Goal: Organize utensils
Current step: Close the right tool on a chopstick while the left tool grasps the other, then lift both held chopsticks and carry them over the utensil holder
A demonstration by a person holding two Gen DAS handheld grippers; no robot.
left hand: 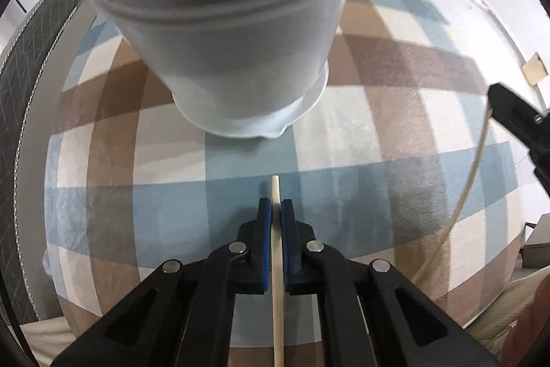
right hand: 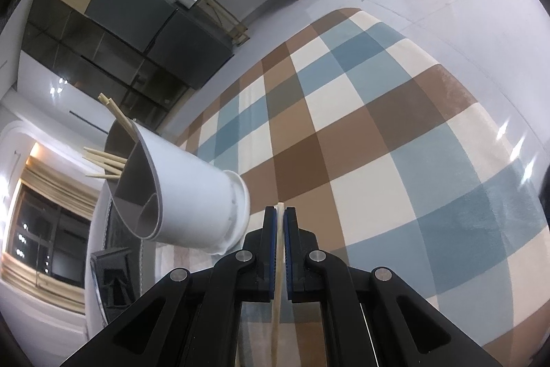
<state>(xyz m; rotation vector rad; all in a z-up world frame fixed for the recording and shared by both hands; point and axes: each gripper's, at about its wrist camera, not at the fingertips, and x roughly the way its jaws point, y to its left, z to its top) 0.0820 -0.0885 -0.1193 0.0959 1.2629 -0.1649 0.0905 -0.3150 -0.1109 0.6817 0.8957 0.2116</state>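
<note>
Basically, step: both grippers have a chopstick each, drop-off into holder comes next, judging from the layout.
Left gripper (left hand: 276, 207): clenched on a chopstick (left hand: 277, 263), blue pads pinching it, tip pokes out just past the fingertips, pointing steeply down over the rug (left hand: 137, 195).
Right gripper (right hand: 280, 214): clamped on its own chopstick (right hand: 277, 281), tip barely past the pads; seen from the left view at the right edge with the stick trailing down.
Holder (left hand: 240, 57): white tub, grey divided inside, standing on the checked rug just ahead of the left gripper; the right wrist view shows it with several chopsticks (right hand: 106, 160) already sticking out of one compartment.
Progress: partly done, some sticks in, two in the grippers.
Next move needs: lift left stick above the rim, line the tip over the compartment with the other sticks, then let go; which compartment that is can't be told from the left view.
Risk: stick hits the rim or the divider, lands in the wrong slot.
</note>
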